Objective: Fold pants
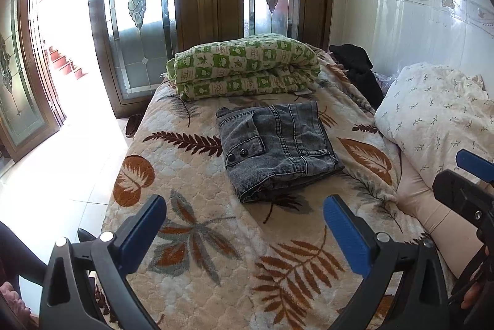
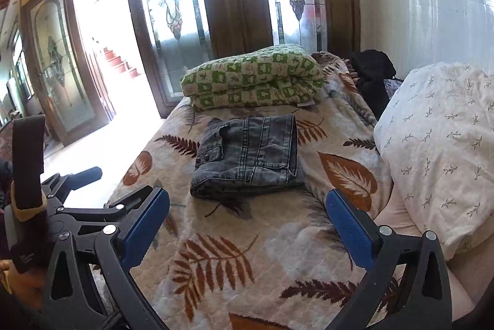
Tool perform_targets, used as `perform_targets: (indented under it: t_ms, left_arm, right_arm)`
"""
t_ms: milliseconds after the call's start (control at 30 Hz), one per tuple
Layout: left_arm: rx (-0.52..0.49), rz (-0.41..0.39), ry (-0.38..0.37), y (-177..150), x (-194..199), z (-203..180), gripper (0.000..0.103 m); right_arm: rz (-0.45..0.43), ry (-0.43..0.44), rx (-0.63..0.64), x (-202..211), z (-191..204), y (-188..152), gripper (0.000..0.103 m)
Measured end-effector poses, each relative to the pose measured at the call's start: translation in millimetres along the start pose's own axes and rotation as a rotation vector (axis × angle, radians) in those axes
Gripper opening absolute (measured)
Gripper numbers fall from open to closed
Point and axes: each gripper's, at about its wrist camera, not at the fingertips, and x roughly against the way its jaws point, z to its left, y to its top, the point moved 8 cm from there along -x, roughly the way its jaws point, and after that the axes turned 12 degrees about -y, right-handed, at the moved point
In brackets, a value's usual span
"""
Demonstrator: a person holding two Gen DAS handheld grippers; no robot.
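On bed [image 1: 197,237] — folded pants [image 1: 278,151], both grippers wide

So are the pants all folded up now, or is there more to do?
Looks nearly finished. The grey jeans lie in a neat folded bundle on the leaf-patterned blanket, in front of the green quilt. Nothing is in hand: the left hand-held gripper and right hand-held gripper are both open, apart from the jeans. Maybe only tidying is left.

1. Left gripper [image 1: 245,225]: jaws spread wide, blue pads [image 1: 143,232] facing each other, nothing between them.
2. Right gripper [image 2: 248,222]: jaws likewise wide apart and empty, level with and just right of the left one.
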Motion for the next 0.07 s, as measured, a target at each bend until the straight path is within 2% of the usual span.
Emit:
perform_targets:
  t_ms: [67]
  left_arm:
    - [0.001,0.0,0.001,0.0,0.4,0.1,0.103]
  right_arm:
    - [0.0,0.0,0.004,0.5,-0.2,-0.1,0.103]
